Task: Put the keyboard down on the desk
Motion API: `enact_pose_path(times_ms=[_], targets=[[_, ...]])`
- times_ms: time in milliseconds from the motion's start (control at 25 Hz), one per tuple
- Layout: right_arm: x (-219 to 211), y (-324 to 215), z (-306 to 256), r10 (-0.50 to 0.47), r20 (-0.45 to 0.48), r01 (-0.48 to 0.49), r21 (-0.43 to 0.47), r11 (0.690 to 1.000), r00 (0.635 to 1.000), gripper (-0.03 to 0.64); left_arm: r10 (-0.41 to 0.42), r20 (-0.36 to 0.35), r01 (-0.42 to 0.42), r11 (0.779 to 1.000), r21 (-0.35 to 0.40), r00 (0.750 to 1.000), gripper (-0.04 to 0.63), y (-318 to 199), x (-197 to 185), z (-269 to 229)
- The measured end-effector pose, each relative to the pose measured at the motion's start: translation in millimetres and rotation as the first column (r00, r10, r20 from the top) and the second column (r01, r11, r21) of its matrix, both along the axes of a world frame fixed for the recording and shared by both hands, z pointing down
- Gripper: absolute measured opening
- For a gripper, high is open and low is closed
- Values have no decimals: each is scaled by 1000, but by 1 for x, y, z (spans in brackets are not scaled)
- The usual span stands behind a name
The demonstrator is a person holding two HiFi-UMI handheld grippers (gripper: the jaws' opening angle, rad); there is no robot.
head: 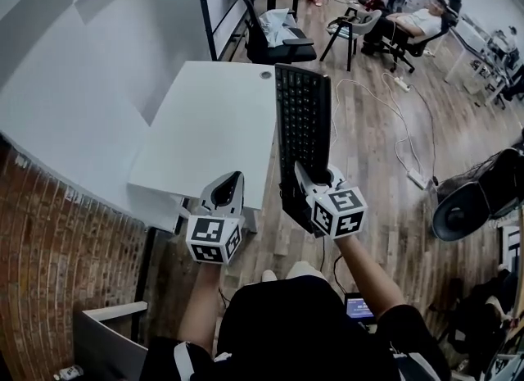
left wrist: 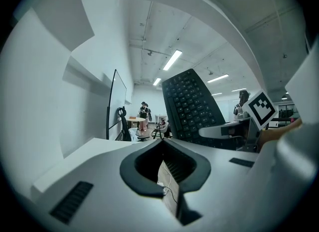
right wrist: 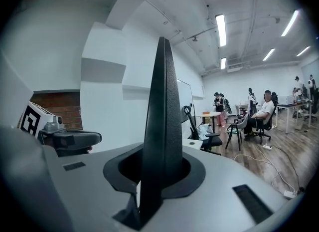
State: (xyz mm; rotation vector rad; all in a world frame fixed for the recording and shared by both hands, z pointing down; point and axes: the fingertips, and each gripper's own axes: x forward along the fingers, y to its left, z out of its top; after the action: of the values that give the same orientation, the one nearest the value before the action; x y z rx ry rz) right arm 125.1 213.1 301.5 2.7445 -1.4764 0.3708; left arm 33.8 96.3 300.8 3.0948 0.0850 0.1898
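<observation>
Keyboard (head: 303,117), near end between right tool (head: 309,181) jaws — alongside desk (head: 205,125) edge.

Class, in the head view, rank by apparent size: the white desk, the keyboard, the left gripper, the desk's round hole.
1. white desk
2. keyboard
3. left gripper, though it sits nearest the camera, which enlarges it
4. round hole

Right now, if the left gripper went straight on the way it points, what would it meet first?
The left gripper would probably meet the white desk by its near right corner; height is unclear.
</observation>
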Motion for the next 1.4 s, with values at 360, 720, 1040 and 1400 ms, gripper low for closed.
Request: enact_pose_path(times_ms=[360,720,1040,1400], targets=[[44,-30,5,-31,16,31,4,999,999,95,-17,31,17,1000,1,999,14,-23,43,12],[120,-66,17,-62,47,61,5,998,997,95,-39,51,39,999,7,998,14,-53,115,22],[186,-103,17,-116,67,116,4,993,991,95,-94,70,94,996,12,993,14,-84,173,21],[246,-156,31,-229,103,232,-19,972,968,95,-202,115,204,979,-2,973,14,-123,223,39]])
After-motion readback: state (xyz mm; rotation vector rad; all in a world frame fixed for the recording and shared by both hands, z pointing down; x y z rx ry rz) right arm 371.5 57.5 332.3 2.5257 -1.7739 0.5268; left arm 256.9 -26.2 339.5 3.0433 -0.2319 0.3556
